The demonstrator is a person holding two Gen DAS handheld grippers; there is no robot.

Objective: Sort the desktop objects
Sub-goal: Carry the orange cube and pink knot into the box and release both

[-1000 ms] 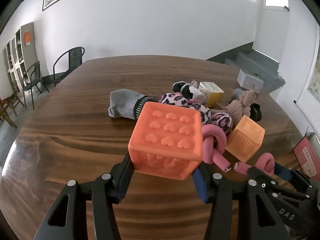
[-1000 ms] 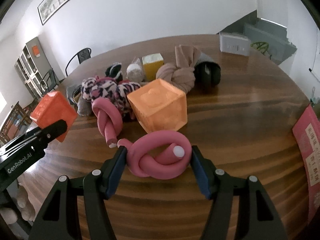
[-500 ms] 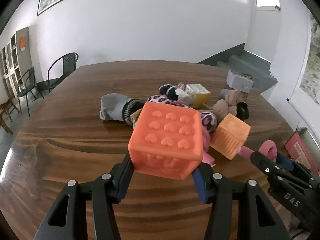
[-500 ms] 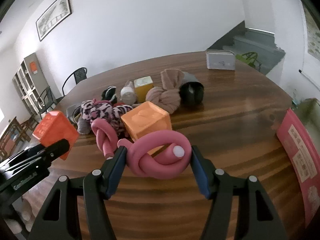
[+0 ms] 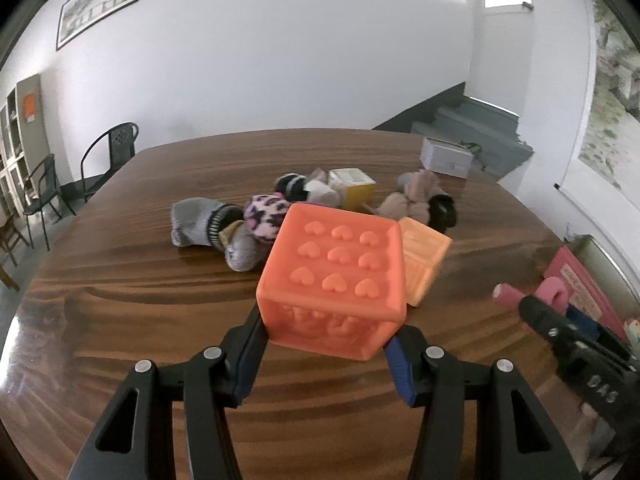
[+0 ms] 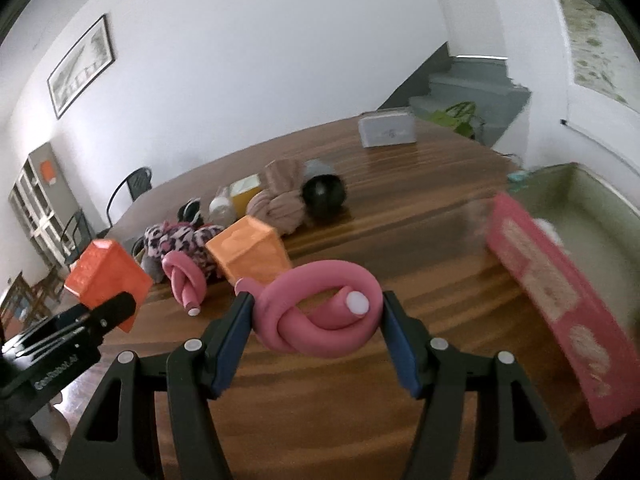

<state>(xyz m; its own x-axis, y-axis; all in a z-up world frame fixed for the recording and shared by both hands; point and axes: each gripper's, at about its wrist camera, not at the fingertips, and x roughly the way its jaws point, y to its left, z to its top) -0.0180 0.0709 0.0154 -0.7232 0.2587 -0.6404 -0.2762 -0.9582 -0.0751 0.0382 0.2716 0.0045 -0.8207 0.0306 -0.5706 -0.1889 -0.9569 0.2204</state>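
Grippers are both loaded and held above a dark wooden table. An orange-red soft cube, with raised hearts on its top face, is clamped by the left gripper; its blue-padded fingers are pressed against the cube's two lower sides, about a cube's width apart. A knotted pink foam tube with a white end cap is pinched by the right gripper, one pad on each side of the knot.

Left on the table in a loose row: a lighter orange cube, a second pink knotted tube just beside it, a pink leopard-print bundle, a grey sock roll, a black-and-white item, a yellow box, a beige knotted cloth touching a black round item. A grey-white box is set well apart at the far edge.

A pink-red card or booklet is seen at the right, tilted against the near wall of a greenish bin beside the table; some blur is present there. Chairs and a shelf unit are visible at the far left.
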